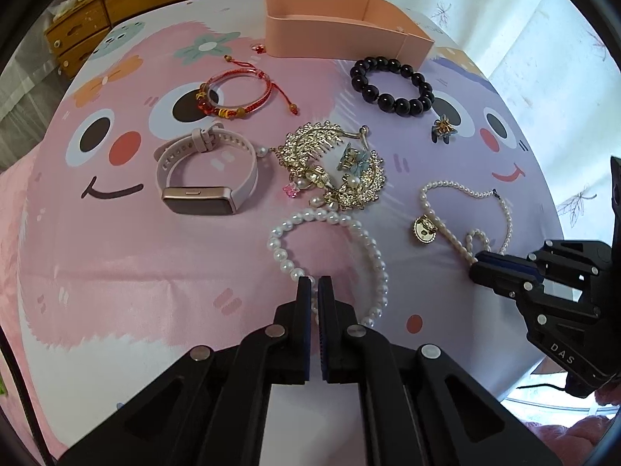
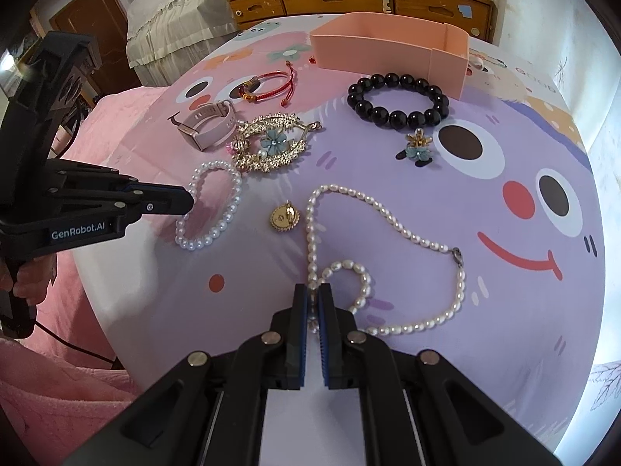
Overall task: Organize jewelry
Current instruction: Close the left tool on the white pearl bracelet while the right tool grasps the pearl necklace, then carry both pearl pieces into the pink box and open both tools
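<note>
My left gripper [image 1: 314, 280] is shut on the near side of a white pearl bracelet [image 1: 372, 248] lying on the cartoon-print table cover; it also shows in the right wrist view [image 2: 229, 202], with the left gripper [image 2: 190, 200] at its near-left edge. My right gripper [image 2: 313, 289] is shut on a strand of a long pearl necklace [image 2: 388, 213] with a gold pendant [image 2: 285, 215]; the necklace shows in the left wrist view [image 1: 462, 190] with the right gripper [image 1: 479, 264] at its near loop.
A pink open box [image 1: 345, 23] stands at the far side [image 2: 388, 48]. Also on the cover: a black bead bracelet [image 1: 392, 85], a red cord bracelet [image 1: 236, 93], a pink smart band [image 1: 205, 178], a gold hair comb [image 1: 333, 163], a small flower clip [image 1: 442, 128].
</note>
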Demonstrator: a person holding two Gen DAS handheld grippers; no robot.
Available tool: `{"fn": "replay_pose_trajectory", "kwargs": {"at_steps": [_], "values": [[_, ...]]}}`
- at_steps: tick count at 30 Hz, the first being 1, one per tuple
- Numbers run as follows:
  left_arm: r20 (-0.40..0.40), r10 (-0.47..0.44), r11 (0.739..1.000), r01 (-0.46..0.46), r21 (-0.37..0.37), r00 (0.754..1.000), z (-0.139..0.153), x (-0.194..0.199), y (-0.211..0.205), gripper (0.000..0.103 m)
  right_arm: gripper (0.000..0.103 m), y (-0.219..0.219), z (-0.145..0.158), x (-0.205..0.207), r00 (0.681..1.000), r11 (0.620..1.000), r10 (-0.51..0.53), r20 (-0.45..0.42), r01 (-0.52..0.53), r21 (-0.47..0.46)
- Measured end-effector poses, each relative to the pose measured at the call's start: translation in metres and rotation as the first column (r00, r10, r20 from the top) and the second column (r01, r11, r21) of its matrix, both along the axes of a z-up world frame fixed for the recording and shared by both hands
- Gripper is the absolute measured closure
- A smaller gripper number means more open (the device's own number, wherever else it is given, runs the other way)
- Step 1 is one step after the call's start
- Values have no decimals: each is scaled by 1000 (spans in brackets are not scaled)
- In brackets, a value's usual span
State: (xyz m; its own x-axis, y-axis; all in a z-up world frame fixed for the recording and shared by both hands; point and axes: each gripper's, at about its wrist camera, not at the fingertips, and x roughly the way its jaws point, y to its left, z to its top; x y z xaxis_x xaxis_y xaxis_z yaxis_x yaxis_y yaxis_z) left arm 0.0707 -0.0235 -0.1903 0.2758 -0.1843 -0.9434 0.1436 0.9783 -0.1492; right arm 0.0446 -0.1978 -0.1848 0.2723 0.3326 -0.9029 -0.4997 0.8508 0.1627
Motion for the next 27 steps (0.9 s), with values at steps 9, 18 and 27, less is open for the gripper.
{"fn": "replay_pose_trajectory", "kwargs": {"at_steps": [9, 18, 27], "values": [[7, -6, 997, 6, 72, 1000, -5, -1, -7, 97, 98, -1, 6, -14, 1000, 1000, 11, -13, -11, 1], [27, 9, 998, -11, 69, 1000, 9, -1, -1, 98, 98, -3, 47, -20, 1000, 991, -31, 6, 30, 134], [112, 38, 998, -32, -52, 993, 83, 1, 4, 98, 98, 0, 109, -5, 991, 970, -48, 123, 16, 243]]}}
